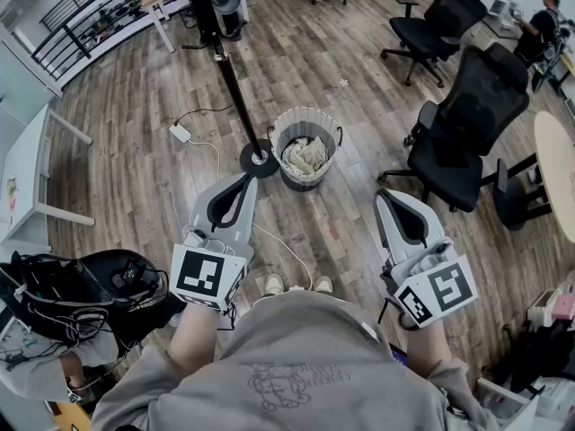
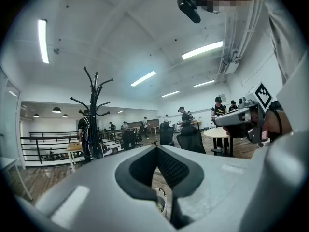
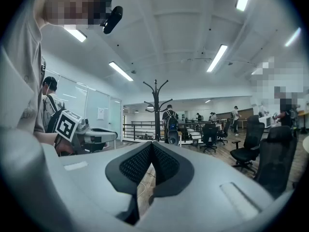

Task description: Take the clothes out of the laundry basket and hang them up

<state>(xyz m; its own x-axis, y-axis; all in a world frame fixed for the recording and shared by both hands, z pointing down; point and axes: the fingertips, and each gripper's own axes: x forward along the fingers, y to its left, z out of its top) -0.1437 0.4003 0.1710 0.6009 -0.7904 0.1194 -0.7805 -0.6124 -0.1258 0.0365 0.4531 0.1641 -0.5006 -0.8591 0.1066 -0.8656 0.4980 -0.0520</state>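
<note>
The coat stand [image 1: 235, 88] rises just beside the laundry basket [image 1: 306, 112], and its hooks are bare, so nothing seems hung yet. The clothes [image 1: 305, 155] lie bundled inside the basket. The left tool [image 1: 241, 180] and right tool [image 1: 386, 196] hover short of the basket, both pinched together on nothing. The whole job appears left to do.

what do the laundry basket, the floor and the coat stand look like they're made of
Laundry basket: pale, ribbed wall, probably woven rope or wicker, matte. Floor: grey-brown planks with visible grain and a low sheen; real wood or laminate, the look leaves it open. Coat stand: thin black pole on a round black base, likely painted metal.
</note>
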